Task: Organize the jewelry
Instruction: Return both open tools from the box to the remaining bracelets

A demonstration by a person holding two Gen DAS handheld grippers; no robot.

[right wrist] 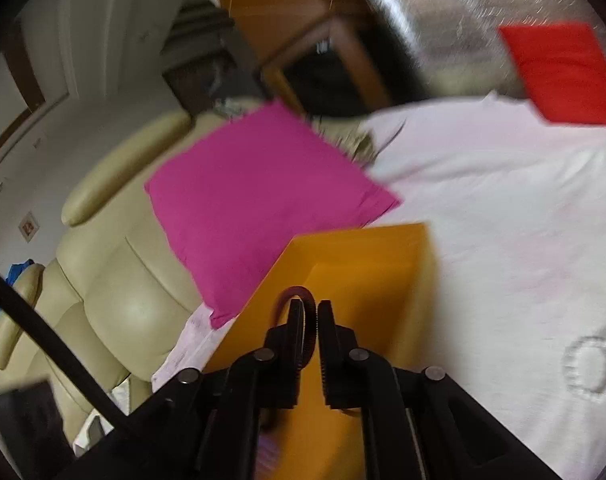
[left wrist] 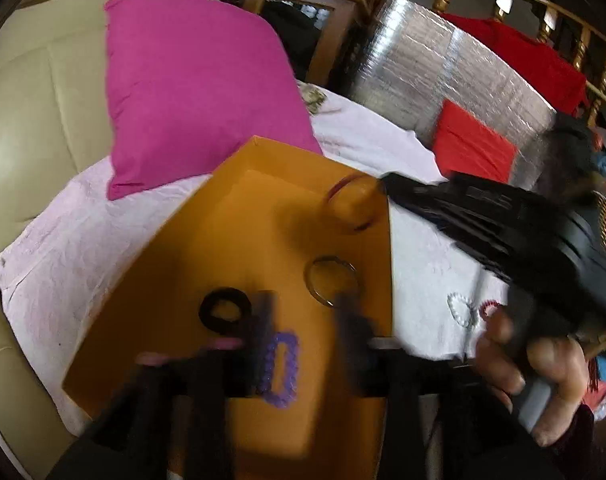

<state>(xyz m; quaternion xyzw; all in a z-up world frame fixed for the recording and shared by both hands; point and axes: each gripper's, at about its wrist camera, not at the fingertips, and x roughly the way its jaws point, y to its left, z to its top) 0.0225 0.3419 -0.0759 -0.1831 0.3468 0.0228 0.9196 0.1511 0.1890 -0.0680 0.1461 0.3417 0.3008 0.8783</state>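
The orange box (left wrist: 207, 264) lies open on the white bedspread (left wrist: 63, 248), a sensible tray for gathering loose pieces. The left gripper (left wrist: 303, 328) hangs over it, angled down, jaws apart and empty; a black ring (left wrist: 224, 310) and a purple beaded bracelet (left wrist: 281, 368) lie just beside its left finger, a gold bangle (left wrist: 331, 280) at its right fingertip. The right gripper (right wrist: 310, 320), held by a hand (left wrist: 543, 372), reaches over the box's far side. A dark red bangle (right wrist: 299, 312) sits between its slightly parted jaws; whether the pads press it is unclear. Pearl bracelets (right wrist: 591, 364) wait on the bedspread to its right.
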